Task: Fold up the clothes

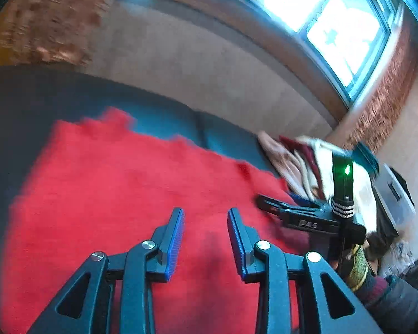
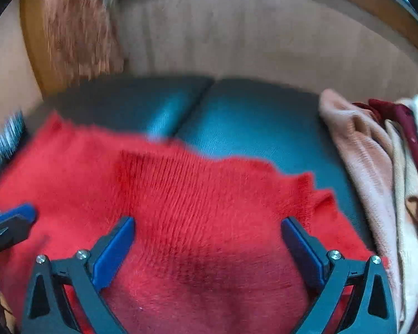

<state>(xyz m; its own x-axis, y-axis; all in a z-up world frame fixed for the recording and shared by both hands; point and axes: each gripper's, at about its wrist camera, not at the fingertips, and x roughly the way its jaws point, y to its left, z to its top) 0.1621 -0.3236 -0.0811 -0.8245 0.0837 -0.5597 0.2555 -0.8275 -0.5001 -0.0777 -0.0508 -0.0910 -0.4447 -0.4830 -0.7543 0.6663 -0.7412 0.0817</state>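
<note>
A fuzzy red knit garment lies spread on a dark teal cushioned seat; in the right wrist view the garment shows a ribbed band. My left gripper hovers over the red garment, jaws partly apart and empty. My right gripper is wide open above the garment, empty; it also shows in the left wrist view at the garment's right edge. A left fingertip shows at the left edge of the right wrist view.
A pile of pink, cream and maroon clothes lies on the right end of the seat. A beige backrest and a brown furry cushion stand behind. A window and a white box are at the right.
</note>
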